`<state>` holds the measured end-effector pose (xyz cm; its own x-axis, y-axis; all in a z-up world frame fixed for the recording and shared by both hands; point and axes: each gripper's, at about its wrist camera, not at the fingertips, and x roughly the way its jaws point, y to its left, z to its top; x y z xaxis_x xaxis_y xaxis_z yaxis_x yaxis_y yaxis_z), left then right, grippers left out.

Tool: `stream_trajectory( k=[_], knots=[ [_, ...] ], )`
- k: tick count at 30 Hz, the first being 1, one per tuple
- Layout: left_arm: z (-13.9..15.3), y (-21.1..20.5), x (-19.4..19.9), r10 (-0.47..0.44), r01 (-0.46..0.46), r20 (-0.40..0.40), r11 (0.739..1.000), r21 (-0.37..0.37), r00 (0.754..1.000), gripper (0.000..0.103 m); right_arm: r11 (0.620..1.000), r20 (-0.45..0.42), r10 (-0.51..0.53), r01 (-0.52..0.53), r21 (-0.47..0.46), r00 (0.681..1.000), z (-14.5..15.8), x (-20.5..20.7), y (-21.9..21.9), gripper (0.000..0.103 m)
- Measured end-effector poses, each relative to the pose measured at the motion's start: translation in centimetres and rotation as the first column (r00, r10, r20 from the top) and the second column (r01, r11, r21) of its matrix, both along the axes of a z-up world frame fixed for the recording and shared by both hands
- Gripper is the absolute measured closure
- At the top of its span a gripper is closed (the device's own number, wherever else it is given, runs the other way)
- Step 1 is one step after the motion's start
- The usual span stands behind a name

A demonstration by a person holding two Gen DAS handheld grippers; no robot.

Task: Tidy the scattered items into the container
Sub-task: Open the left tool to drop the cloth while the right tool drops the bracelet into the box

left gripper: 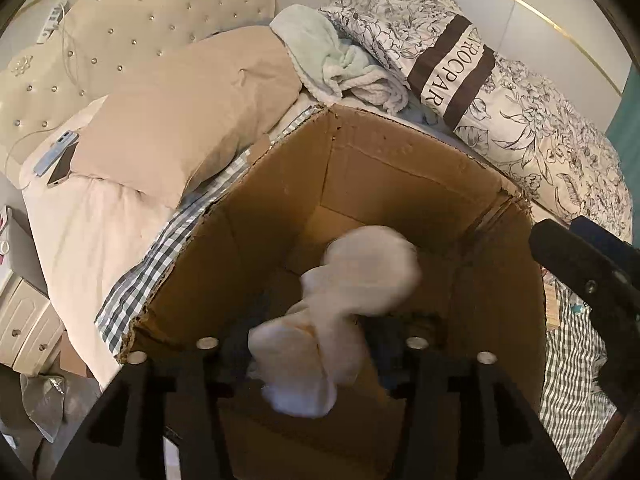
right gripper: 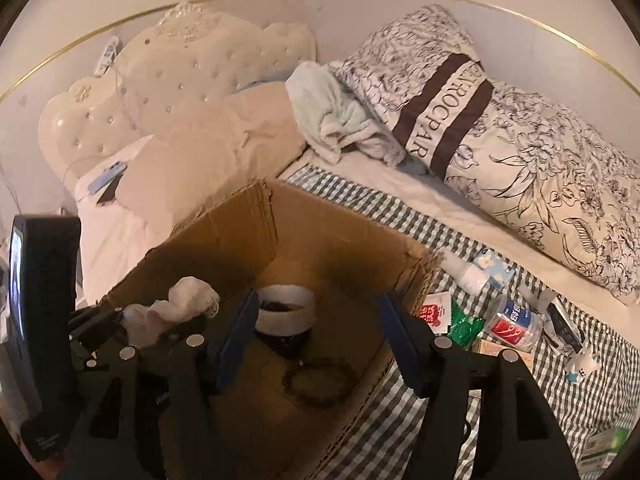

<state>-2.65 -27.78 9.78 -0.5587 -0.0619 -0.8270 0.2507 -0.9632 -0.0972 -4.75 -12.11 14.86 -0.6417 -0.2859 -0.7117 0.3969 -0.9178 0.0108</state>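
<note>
White cloth (left gripper: 320, 344) pinched in my left gripper (left gripper: 316, 364), low centre, above the cardboard box (left gripper: 400, 168).
My right gripper (right gripper: 316, 332) hangs spread, empty; the dangling cloth might snag my fingers on release.

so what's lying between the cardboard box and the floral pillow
In the right wrist view, checked sheet with a white bottle, a cola bottle, a red packet and a green packet.

The cardboard box (right gripper: 328, 240) stood open-topped on the bed (right gripper: 400, 216), so I could pass straight down. On its floor a white-rimmed bowl (right gripper: 285, 312) and a dark ring (right gripper: 316, 380) took room. Beside its right wall, bottles (right gripper: 512, 320) and packets (right gripper: 434, 314) crowded the bed.
</note>
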Motion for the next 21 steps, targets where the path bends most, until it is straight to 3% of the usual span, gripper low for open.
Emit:
stream_trajectory(
  k=[4, 21],
  knots=[
    [0.3, 0.3, 0.2, 0.000, 0.000, -0.009, 1.000, -0.007, 1.000, 0.026, 1.000, 0.010, -0.013, 0.013, -0.006, 1.000, -0.2, -0.2, 0.5, 0.040],
    [2.5, 4.2, 1.1, -0.043, 0.042, -0.030, 0.998, -0.050, 0.999, 0.026, 0.996, 0.009, -0.061, 0.061, -0.059, 0.998, 0.9, 1.0, 4.7, 0.040]
  ],
)
